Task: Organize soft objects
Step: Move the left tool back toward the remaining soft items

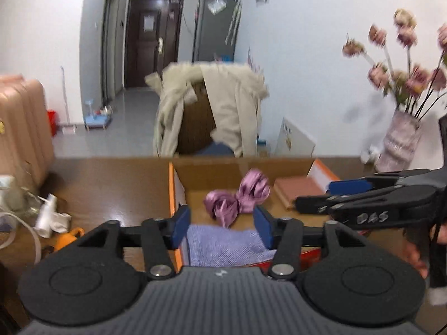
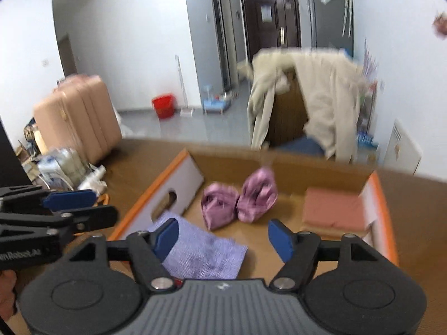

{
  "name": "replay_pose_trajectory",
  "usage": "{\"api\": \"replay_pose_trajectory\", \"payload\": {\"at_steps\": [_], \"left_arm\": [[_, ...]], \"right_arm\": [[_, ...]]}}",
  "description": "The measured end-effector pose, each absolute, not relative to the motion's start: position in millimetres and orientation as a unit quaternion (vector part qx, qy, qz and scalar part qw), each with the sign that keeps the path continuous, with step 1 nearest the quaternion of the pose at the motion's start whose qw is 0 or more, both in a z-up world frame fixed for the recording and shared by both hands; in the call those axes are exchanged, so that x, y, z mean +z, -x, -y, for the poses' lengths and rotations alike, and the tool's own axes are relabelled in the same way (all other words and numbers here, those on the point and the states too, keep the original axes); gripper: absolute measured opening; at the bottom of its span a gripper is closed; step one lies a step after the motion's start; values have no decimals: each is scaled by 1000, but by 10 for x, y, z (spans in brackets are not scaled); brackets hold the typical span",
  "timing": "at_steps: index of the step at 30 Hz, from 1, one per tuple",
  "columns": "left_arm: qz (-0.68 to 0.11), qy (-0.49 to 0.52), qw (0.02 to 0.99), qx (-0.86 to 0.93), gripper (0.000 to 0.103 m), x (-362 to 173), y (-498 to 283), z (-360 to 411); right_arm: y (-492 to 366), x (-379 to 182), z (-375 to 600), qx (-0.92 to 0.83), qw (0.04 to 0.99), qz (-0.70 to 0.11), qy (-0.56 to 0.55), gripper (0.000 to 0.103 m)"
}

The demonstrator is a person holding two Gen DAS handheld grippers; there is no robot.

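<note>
An open cardboard box (image 1: 212,173) with orange-edged flaps stands on the brown table. In it lie a folded lavender cloth (image 1: 226,245) at the near left, a crumpled pink satin bundle (image 1: 237,198) in the middle and a folded salmon cloth (image 1: 299,189) at the right. My left gripper (image 1: 222,217) is open just above the lavender cloth, its pads apart from it. In the right wrist view my right gripper (image 2: 223,231) hangs open over the box floor, the lavender cloth (image 2: 201,254) below its left finger. The satin bundle (image 2: 240,198) lies beyond it, untouched.
A vase of pink flowers (image 1: 399,142) stands at the table's far right. White and orange clutter (image 1: 50,217) lies on the table left of the box. Behind the table are a chair draped with a beige coat (image 1: 212,111) and a pink suitcase (image 2: 78,114).
</note>
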State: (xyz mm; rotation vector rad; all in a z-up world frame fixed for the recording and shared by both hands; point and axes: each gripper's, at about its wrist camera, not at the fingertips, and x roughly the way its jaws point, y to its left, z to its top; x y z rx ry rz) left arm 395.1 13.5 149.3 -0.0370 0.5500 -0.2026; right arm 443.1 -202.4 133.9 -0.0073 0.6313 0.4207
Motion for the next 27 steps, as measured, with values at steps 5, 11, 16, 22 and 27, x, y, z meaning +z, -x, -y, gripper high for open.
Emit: {"api": "replay_pose_trajectory", "payload": {"at_steps": [5, 11, 16, 22, 27], "left_arm": [[-229, 4, 969, -97, 81, 1786, -3297, -95], [-196, -14, 977, -87, 99, 1748, -2527, -3], [-206, -29, 974, -92, 101, 1450, -1911, -31], [-225, -32, 969, -97, 103, 1070, -1470, -42], [-243, -17, 965, -97, 103, 832, -1327, -126]], "right_arm": [[-3751, 1814, 2455, 166, 956, -242, 15, 85], [-2843, 1821, 2806, 160, 967, -198, 19, 88], [-2080, 1489, 2913, 179, 967, -180, 10, 91], [-1519, 865, 2785, 186, 960, -210, 14, 91], [-1331, 641, 2752, 179, 955, -238, 0, 91]]}}
